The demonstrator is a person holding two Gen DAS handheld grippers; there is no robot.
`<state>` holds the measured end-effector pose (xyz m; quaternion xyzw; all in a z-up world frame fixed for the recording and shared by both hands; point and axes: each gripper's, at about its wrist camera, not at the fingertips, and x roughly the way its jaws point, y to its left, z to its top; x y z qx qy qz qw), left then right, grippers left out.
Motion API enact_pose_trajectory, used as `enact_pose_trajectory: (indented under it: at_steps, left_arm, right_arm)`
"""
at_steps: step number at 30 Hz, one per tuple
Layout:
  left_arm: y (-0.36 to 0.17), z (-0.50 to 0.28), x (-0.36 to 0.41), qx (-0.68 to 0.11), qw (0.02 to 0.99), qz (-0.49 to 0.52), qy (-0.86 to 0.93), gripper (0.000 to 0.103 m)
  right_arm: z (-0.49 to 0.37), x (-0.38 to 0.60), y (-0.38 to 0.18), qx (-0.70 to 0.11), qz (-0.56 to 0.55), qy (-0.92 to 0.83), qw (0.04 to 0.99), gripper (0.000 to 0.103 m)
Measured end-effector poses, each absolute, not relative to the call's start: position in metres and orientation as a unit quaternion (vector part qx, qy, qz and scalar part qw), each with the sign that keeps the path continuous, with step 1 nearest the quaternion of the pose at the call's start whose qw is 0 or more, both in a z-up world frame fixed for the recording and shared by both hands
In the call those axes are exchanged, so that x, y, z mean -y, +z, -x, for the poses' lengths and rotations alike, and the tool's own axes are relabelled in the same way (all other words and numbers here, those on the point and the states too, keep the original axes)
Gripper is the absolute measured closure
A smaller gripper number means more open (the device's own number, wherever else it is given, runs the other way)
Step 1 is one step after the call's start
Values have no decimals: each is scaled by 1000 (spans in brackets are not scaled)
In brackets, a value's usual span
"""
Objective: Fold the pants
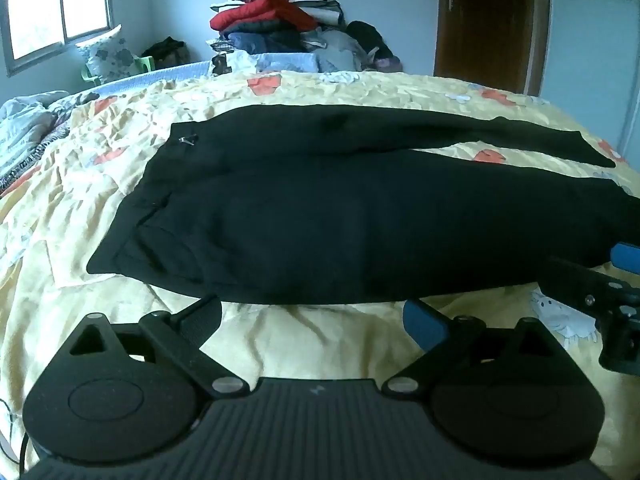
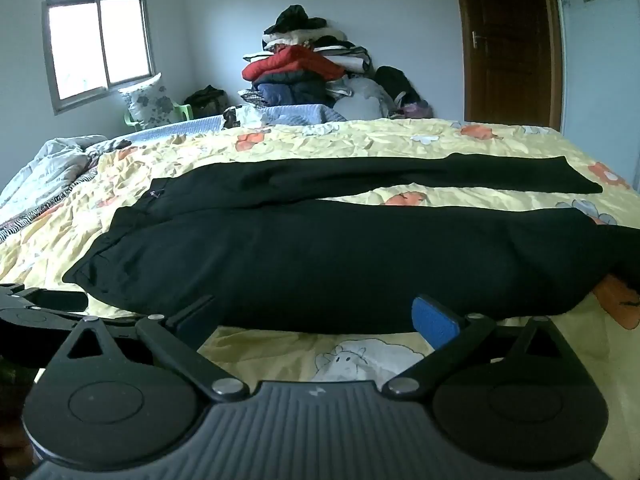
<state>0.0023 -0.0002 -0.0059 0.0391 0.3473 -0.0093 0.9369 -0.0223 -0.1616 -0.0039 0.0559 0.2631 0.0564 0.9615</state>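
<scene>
Black pants [image 1: 320, 216] lie flat on a yellow flowered bedspread [image 1: 120, 152], waistband to the left and both legs running right. The far leg [image 2: 460, 176] is split off from the near one, with a strip of bedspread between them. My left gripper [image 1: 312, 320] is open just short of the pants' near edge, close to the hip, with only bedspread between its fingers. My right gripper [image 2: 316, 320] is open at the near edge further along the near leg, holding nothing. It also shows at the right rim of the left wrist view, right gripper [image 1: 596, 268].
A tall pile of clothes [image 2: 304, 72] stands behind the bed against the wall. A crumpled quilt [image 2: 48, 172] lies on the left of the bed. A pillow on a green chair [image 2: 148, 100] sits under the window, and a brown door [image 2: 508, 40] is at the back right.
</scene>
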Motion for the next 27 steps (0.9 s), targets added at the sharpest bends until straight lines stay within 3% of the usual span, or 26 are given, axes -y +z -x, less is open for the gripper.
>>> enact_pose_trajectory:
  at_steps: [27]
  left_arm:
    - [-11, -2, -5, -350, 936, -22, 4, 4]
  right_arm:
    - [20, 163, -8, -272, -69, 61, 958, 0]
